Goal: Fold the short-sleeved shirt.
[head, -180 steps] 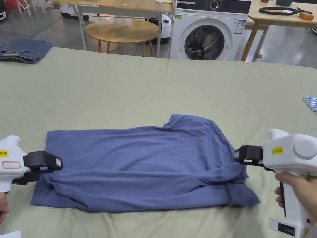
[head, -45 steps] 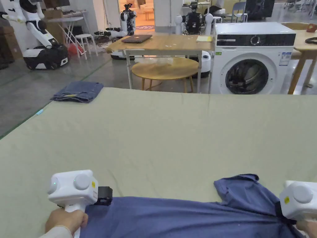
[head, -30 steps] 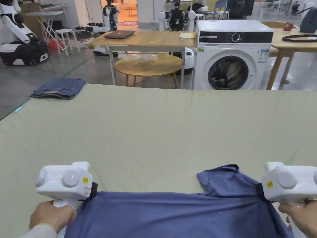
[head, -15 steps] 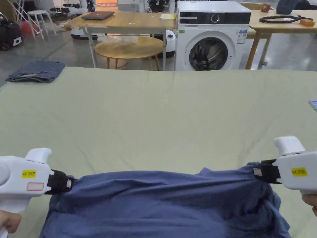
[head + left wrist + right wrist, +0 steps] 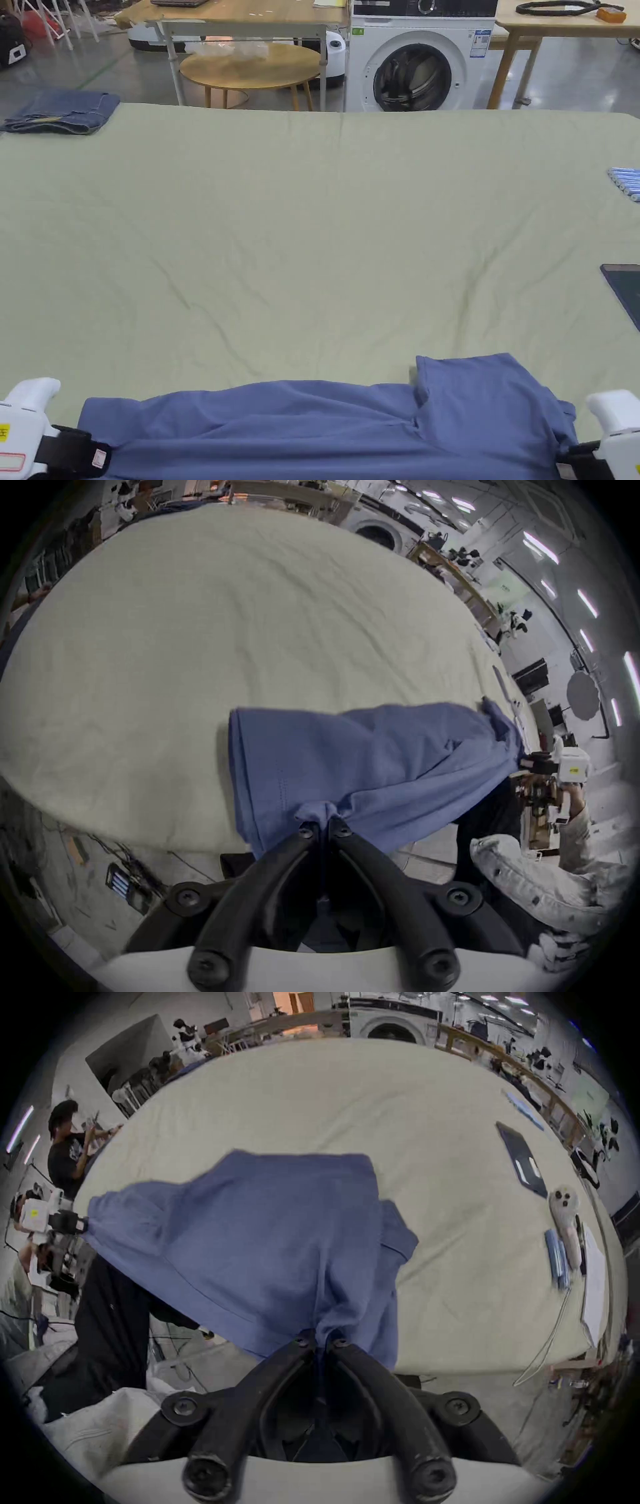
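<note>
Since half a second back both grippers have dropped toward the near edge of the bench, and the shirt (image 5: 325,425) has come with them: earlier it was stretched in the air between them, now its far part lies on the green cover (image 5: 312,237) and the near part hangs off the edge toward the person. Left gripper (image 5: 322,826) has both jaws pinched together on a gathered bunch of blue cloth at the shirt's left end; right gripper (image 5: 320,1338) is clamped the same way on a bunch at the right end. One sleeve (image 5: 487,387) lies flat near the right end, its far corner squared off. Risks as I read them: each grip is on a small wad rather than a clean hem, so a further pull outward could let a layer slide out and leave the stack uneven. Much of the cloth looks to be past the near edge, so opening either jaw now would probably let the weight drag the shirt off the bench. Creases run diagonally from both pinch points, and laying it down like this would bake them into the fold. Phone (image 5: 625,294) near the right edge is well apart from the shirt, low concern.
</note>
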A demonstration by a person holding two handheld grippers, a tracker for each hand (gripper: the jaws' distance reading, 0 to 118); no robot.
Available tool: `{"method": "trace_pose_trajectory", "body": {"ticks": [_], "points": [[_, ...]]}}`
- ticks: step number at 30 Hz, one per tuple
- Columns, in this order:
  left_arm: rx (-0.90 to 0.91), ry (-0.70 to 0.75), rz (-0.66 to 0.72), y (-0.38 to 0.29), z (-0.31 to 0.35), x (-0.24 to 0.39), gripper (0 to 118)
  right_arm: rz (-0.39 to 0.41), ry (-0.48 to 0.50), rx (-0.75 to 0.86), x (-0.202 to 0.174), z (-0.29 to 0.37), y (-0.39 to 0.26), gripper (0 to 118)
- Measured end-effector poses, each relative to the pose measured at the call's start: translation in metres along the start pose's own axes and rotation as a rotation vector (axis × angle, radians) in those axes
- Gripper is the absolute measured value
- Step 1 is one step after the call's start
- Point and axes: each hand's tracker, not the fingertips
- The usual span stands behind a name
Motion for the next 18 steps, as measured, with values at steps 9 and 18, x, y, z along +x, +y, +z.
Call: {"method": "trace_pose_trajectory", "body": {"ticks": [9,18], "points": [[0.08,0.019,0.017,0.032,0.021,0.031,86,0.005,-0.083,0.144,-0.003,0.029,0.036,114],[0.181,-0.109,0.001,0.08,0.025,0.063,0,-0.009,0.011,0.261,-0.049,0.038,0.103,0]]}}
